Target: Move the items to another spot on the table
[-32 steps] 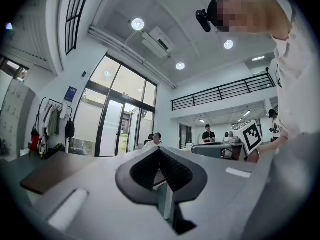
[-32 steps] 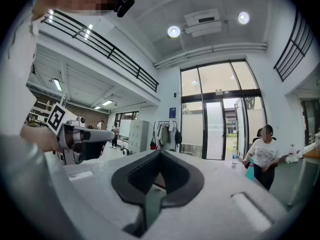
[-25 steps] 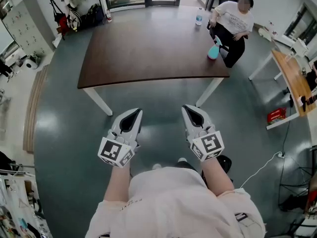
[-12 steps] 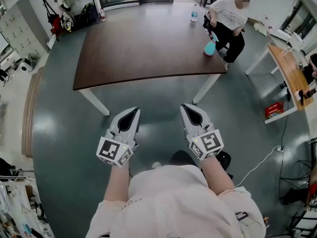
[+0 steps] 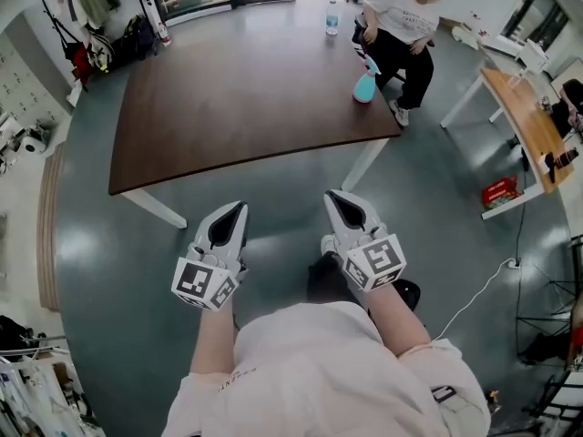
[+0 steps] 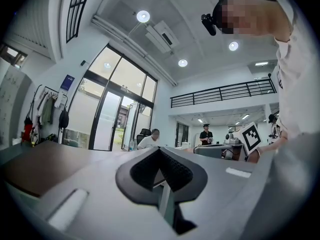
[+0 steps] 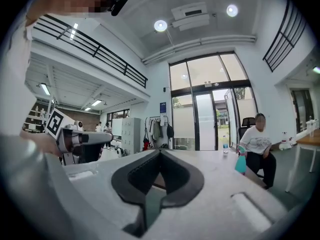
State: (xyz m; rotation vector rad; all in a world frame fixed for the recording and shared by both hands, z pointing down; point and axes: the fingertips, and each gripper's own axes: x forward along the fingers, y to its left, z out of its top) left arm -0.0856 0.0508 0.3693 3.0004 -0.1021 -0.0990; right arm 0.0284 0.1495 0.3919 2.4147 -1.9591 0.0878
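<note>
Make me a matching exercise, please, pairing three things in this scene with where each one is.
Things:
1. spray bottle
2. water bottle
3. red box

Places:
A. on the floor by the wooden side desk
B. at the far right corner of the table
C. at the table's right edge, beside the seated person

Pairs: 1-C, 2-B, 3-A.

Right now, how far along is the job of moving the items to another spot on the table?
Done: nothing that shows. In hand: nothing. The left gripper and right gripper are both shut and empty, over the floor short of the brown table. Left: everything. The teal spray bottle and clear water bottle stand at the table's far right end, near a seated person.
</note>
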